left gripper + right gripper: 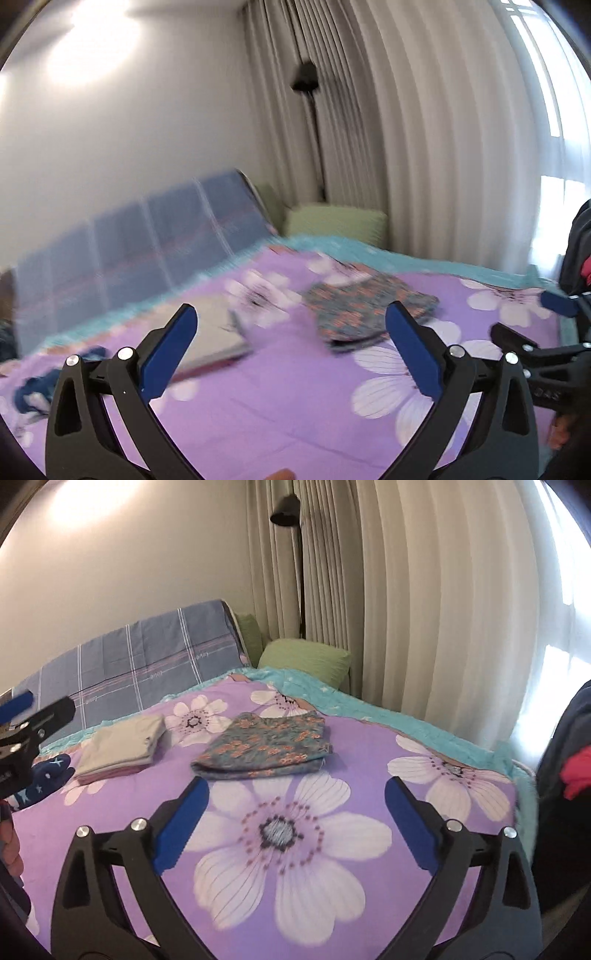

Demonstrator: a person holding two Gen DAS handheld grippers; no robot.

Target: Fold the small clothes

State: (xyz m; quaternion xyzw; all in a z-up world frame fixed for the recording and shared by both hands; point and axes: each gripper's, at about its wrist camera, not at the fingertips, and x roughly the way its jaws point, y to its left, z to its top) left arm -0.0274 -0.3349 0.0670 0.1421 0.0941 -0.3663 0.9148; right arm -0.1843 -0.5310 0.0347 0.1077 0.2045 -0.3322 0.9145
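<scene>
Blue star-print cloth (48, 775) far left on bed (369, 746), unfolded, nearest left gripper (291, 347): jaws wide, empty. Beige folded stack (122, 746) next. Floral folded piece (266, 746) center, long axis left-right, ahead of right gripper (295, 823), also wide, empty. No containers seen.

A: Type of place? 
B: Home bedroom. 1 bed (369, 760) with purple flowered cover, 1 blue checked headboard covering (140, 664), 2 green pillows (306, 657).

A: Surroundings? 
B: 1 black floor lamp (286, 509), full-length cream curtains (424, 590) across a bright window, plain white wall (129, 572).
</scene>
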